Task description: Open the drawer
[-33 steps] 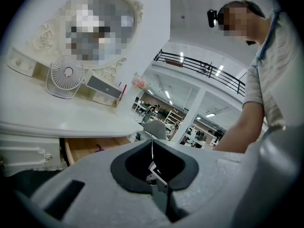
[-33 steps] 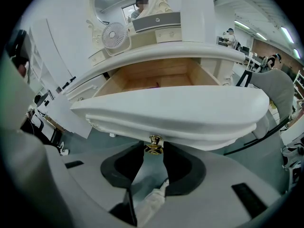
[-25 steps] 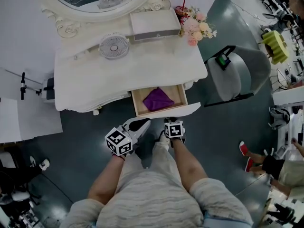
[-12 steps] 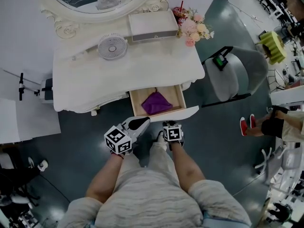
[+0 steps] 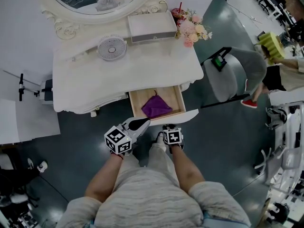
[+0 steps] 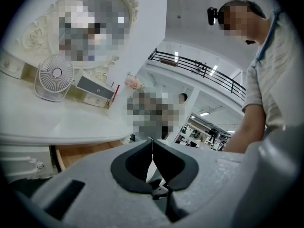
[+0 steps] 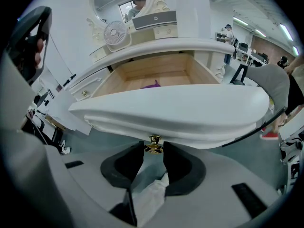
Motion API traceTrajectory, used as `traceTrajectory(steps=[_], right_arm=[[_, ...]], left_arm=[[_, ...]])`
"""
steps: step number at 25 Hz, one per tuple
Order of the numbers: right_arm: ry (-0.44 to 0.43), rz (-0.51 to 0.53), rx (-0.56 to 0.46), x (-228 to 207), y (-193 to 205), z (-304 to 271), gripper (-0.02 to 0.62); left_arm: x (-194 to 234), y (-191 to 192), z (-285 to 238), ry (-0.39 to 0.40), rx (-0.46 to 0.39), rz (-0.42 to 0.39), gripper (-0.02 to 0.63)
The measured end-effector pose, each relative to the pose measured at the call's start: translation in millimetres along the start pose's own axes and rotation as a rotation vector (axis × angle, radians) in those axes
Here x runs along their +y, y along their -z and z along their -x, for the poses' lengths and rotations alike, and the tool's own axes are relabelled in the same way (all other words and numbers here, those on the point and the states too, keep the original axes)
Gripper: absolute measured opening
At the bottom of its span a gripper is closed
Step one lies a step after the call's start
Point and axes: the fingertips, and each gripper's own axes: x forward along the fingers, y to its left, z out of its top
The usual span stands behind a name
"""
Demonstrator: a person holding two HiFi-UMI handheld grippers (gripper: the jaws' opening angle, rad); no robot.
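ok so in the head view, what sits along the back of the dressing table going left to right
small round fan → grey box → pink flowers → then, off the table, grey chair

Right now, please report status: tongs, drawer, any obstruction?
Right tongs shut on brass knob. Left tongs shut, empty. Drawer open, purple cloth inside. No obstruction seen.

My right gripper (image 7: 153,152) has drawn the white wooden drawer (image 5: 186,115) further out by its brass knob (image 7: 153,143); a person (image 5: 280,72) has walked up beside the grey chair (image 5: 237,77).
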Motion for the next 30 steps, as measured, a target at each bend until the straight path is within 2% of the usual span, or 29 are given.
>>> traceTrajectory(steps=[30], right_arm=[[0.015, -0.003, 0.009, -1.3, 8.9, 8.7, 0.127]], left_arm=[[-9.4, -0.4, -1.4, 0.028, 0.018, -0.011, 0.017]])
